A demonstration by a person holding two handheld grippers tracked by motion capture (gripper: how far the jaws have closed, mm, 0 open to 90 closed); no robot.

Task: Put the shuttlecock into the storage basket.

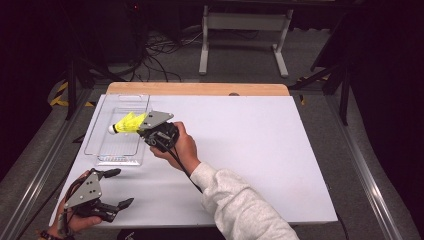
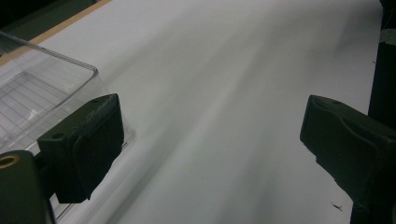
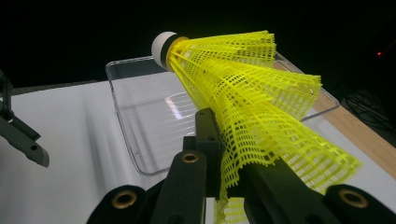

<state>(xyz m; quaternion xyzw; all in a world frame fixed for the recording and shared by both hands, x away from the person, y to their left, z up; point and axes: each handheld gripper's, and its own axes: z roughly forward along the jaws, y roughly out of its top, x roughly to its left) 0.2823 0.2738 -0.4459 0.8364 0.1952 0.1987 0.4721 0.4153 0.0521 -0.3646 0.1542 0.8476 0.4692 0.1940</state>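
Jaws of our right gripper (image 1: 142, 128) pinch the skirt of a yellow shuttlecock (image 1: 127, 123) over the clear tray (image 1: 95, 131).

We hold the shuttlecock off the white surface (image 1: 250, 150), lying roughly level above the tray, its white cork (image 3: 161, 45) pointing away from our right hand (image 1: 182, 147); in the right gripper view the yellow mesh skirt (image 3: 261, 107) is squashed flat between the clenched jaws. Our left gripper (image 1: 120, 187) sits near the front left corner of the surface, just in front of the tray, its jaws spread wide with nothing between them.
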